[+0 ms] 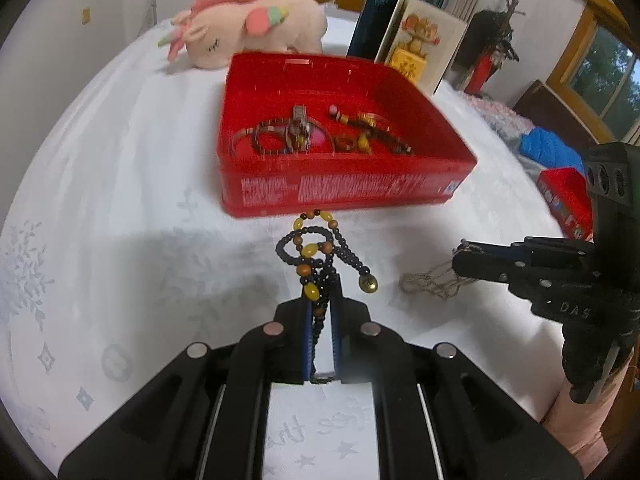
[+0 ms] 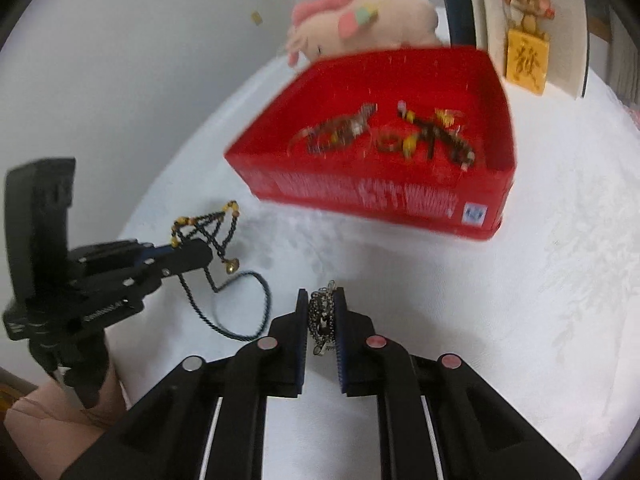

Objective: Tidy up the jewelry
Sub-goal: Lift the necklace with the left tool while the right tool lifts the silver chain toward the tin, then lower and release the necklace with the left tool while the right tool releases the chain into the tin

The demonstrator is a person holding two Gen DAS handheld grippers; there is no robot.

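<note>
A red box [image 1: 344,190] stands on the white tablecloth and holds several pieces of jewelry [image 1: 304,132]. My left gripper [image 1: 322,288] is shut on a necklace of black and yellow beads [image 1: 310,250], lifted just in front of the box. Its dark cord [image 2: 240,308] trails onto the cloth. My right gripper [image 2: 321,294] is shut on a bunched silver chain [image 2: 322,314], held above the cloth in front of the box [image 2: 372,196]. In the left wrist view the right gripper [image 1: 460,254] sits at the right with the chain [image 1: 428,286] hanging from it. In the right wrist view the left gripper [image 2: 202,254] is at the left.
A pink plush toy [image 1: 248,28] lies behind the box. A dark book and an upright card [image 1: 416,48] stand at the back right. A blue object [image 1: 548,148] and a small red box [image 1: 564,200] lie at the right edge.
</note>
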